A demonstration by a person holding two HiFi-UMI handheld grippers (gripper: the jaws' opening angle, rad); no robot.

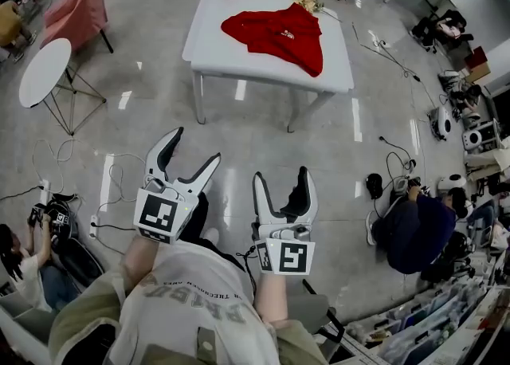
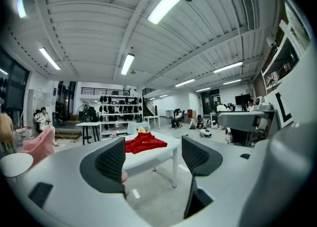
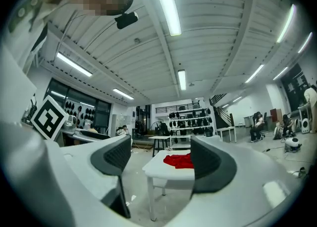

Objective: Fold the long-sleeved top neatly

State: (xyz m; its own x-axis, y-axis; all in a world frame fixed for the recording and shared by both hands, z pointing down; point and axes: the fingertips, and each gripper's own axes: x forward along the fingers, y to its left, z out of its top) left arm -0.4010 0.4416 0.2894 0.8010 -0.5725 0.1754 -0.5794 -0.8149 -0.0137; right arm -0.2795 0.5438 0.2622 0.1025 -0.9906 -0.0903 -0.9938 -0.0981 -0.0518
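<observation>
Words & letters: only one clear
Big black "L" on white cube (image 2: 284, 111) in left gripper view; print on person's shirt (image 1: 187, 296) is upside down, can't read; white mark on red top (image 1: 279, 37) too small

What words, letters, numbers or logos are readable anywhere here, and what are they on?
"L": black shape on a white face at the right edge of the left gripper view; possibly part of a marker pattern.
White mark on the red top: too small to read.
Print on the person's shirt: upside down, creased, unreadable.
Square markers: black-and-white patterns, no letters.
</observation>
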